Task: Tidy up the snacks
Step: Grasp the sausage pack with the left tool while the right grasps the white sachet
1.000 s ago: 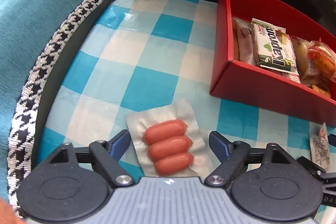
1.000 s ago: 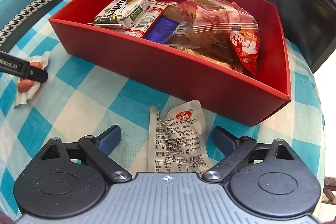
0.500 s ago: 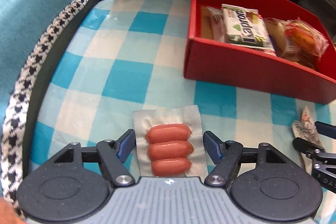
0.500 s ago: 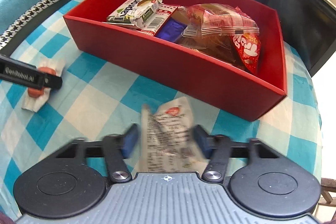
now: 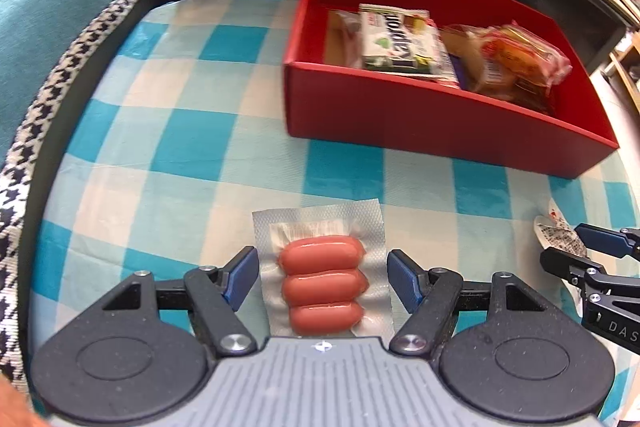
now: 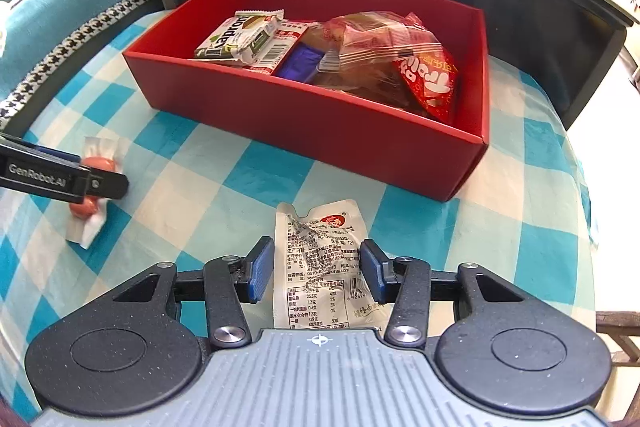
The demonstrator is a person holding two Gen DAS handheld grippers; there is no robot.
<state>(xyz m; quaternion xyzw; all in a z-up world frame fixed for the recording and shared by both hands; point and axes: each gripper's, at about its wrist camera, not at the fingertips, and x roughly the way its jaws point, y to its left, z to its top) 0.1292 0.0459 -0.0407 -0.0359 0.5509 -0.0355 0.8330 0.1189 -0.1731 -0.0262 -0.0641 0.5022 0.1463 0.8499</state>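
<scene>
A vacuum-sealed sausage pack (image 5: 323, 283) was framed between the parted fingers of the left gripper (image 5: 322, 277), not yet pinched. A crinkled foil snack pouch (image 6: 324, 263) was touched on both edges by the narrowed fingers of the right gripper (image 6: 318, 269); whether it was gripped could not be told. Both lay flat on the checked worktop (image 5: 192, 147), near the red cardboard box (image 6: 320, 123) of wrapped snacks. The slick, thin film was judged likely to slip or buckle under an edge pinch.

"Kapron" marks a green-white wrapper (image 6: 240, 37), "GenRobot.AI" the left gripper (image 6: 98, 173), and "DAS" the right gripper (image 5: 582, 251).
</scene>
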